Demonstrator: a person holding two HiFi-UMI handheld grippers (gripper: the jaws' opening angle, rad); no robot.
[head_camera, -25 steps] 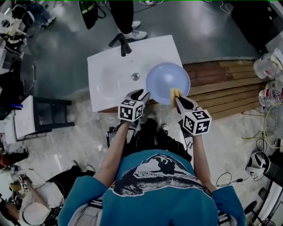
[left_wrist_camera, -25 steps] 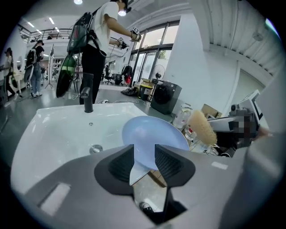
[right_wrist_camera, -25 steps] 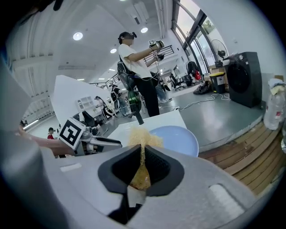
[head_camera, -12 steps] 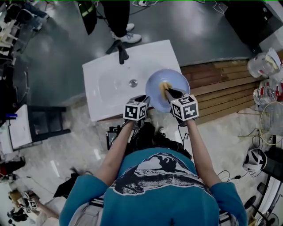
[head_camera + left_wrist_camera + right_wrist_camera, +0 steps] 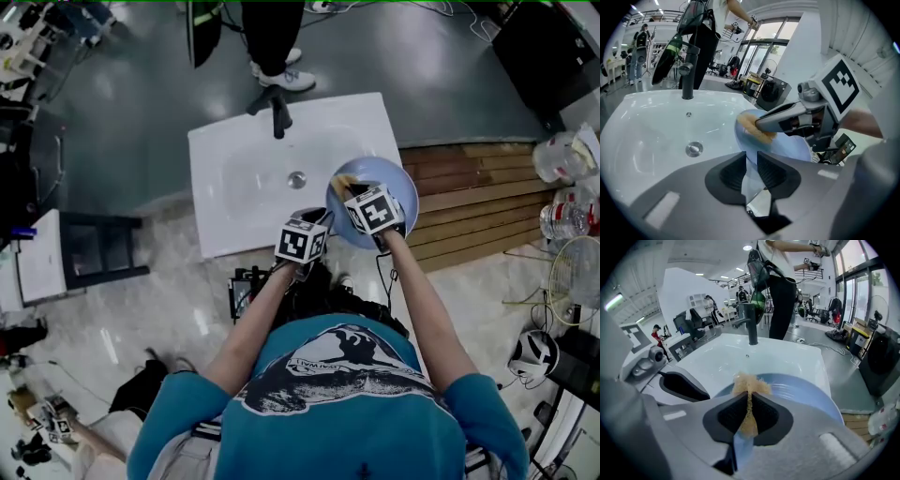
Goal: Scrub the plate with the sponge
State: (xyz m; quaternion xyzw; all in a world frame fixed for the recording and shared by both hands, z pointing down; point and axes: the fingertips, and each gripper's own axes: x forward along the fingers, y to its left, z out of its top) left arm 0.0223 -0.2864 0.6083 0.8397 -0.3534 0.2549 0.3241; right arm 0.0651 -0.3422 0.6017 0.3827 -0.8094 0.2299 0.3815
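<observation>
Two tools share this job. My left hand-held gripper has just been closing its jaws on the near rim of the plate, now pinched between the pads and tilted over the right edge of the sink. My right hand-held gripper is clamped on the sponge (soft, squashed thin), which is pressed to the plate's face. The plate is stiff, smooth and probably slippery, so the rim is the place to hold. The sink holds only its drain.
</observation>
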